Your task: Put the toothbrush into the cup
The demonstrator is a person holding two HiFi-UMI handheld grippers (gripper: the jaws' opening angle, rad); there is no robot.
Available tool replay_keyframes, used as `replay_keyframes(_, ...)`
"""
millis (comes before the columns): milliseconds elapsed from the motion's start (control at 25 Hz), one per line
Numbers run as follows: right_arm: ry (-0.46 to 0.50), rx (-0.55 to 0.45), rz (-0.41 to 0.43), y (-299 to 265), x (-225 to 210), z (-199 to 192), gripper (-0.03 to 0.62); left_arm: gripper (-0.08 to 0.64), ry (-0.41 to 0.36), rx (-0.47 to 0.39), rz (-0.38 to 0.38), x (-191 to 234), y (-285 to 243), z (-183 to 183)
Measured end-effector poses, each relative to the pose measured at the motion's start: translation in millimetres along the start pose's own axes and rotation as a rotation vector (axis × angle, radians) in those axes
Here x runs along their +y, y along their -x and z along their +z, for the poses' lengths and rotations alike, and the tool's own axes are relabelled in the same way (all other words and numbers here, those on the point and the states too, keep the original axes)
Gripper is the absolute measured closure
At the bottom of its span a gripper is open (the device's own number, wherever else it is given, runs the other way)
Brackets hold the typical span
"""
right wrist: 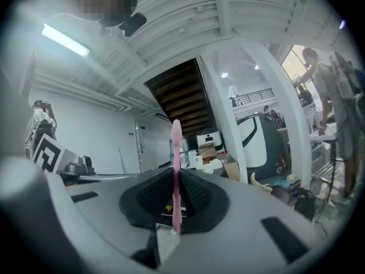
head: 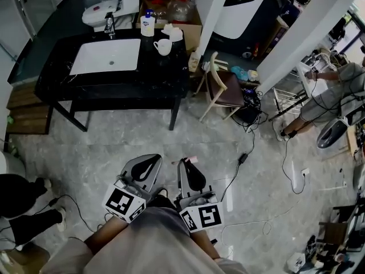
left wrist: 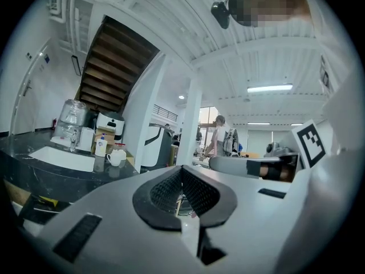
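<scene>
Pinching the pink toothbrush [right wrist: 176, 170] between its dark pads, the right gripper [right wrist: 175, 203] holds the handle upright, with the bristle end rising above the jaw tips. In the head view this gripper sits at the bottom centre of the frame, just above the person's lap, and a bit of pink shows at its tip. Just beside it, to the left, the left gripper [left wrist: 182, 196] has its jaws pressed together with nothing between them. The marker cubes of both lie at the lower edge of the frame. Grey tiled floor [head: 114, 136] with loose cables fills the middle. Further off, in the upper left, stands a black table [head: 57, 76] with a white basin set in it. The white cup [head: 163, 47] stands on the table's far right corner, well apart from both grippers, with a soap bottle [head: 147, 25] near it. A chair [head: 221, 87] stands right of the table. At the right edge another person [head: 333, 93] bends over a bench.
</scene>
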State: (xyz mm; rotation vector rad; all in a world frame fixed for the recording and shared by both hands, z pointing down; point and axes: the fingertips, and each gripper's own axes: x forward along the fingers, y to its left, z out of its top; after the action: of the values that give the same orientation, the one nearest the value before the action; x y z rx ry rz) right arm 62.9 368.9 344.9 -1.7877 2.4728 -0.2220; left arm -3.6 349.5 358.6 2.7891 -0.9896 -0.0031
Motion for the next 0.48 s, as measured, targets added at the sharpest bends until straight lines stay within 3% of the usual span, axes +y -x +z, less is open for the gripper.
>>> replay_keyframes(480,-0.016,0.009,0.040,17.3,-17.5,-10.2,0.555,0.549,0.010,0.025,0.052,-20.8,-5.7,-16.0)
